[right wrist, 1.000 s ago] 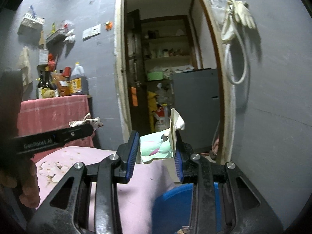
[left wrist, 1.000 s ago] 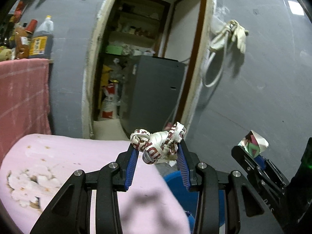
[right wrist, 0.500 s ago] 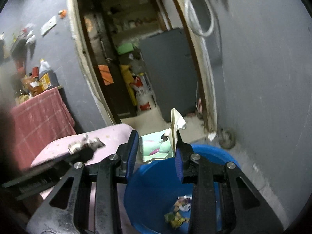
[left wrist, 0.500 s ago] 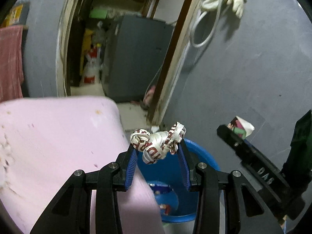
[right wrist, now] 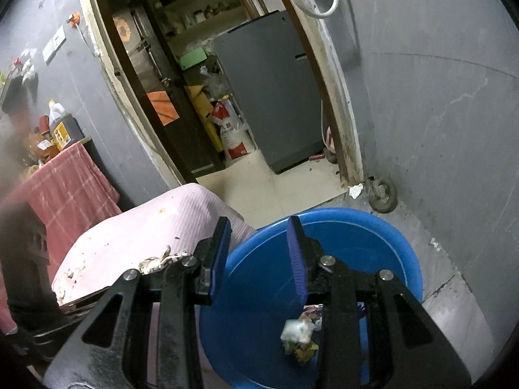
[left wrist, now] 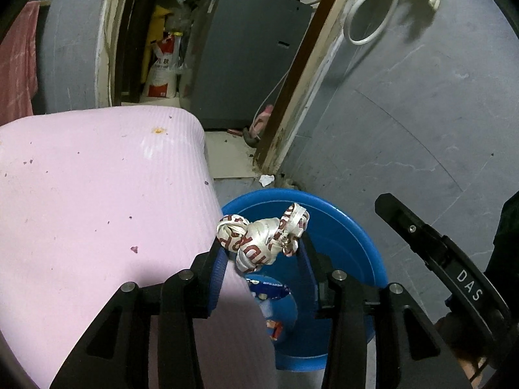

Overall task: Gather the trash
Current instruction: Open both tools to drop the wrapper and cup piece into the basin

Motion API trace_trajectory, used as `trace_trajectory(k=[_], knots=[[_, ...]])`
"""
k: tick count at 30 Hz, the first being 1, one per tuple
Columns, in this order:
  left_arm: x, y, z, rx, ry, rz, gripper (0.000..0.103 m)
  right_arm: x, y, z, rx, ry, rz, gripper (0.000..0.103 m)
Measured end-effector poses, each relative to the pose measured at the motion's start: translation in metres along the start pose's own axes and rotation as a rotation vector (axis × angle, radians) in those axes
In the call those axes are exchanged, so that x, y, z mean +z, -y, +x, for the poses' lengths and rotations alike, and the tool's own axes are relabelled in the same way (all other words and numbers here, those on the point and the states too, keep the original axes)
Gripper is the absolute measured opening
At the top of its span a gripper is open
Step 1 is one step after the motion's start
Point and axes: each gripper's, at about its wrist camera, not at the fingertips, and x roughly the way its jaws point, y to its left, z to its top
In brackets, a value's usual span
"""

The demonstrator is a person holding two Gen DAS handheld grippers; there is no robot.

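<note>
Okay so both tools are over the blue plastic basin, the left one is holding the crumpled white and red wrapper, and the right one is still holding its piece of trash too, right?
Not quite. The right tool is open and empty over the round blue plastic basin, as the right wrist view shows. The rest holds: in the left wrist view, the left tool grips the crumpled white and red wrapper above the basin.
</note>
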Motion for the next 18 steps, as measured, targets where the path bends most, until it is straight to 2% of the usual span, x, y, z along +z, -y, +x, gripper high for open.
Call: trace_trajectory(k=[6, 18], knots=[[0.001, 0.006, 0.004, 0.006, 0.001, 0.029, 0.048, 0.000, 0.005, -0.004, -0.017, 0.014, 0.021, 0.038], [0.003, 0.005, 0.004, 0.012, 0.018, 0.027, 0.055, 0.004, 0.010, -0.013, -0.043, 0.053, 0.030, 0.052]])
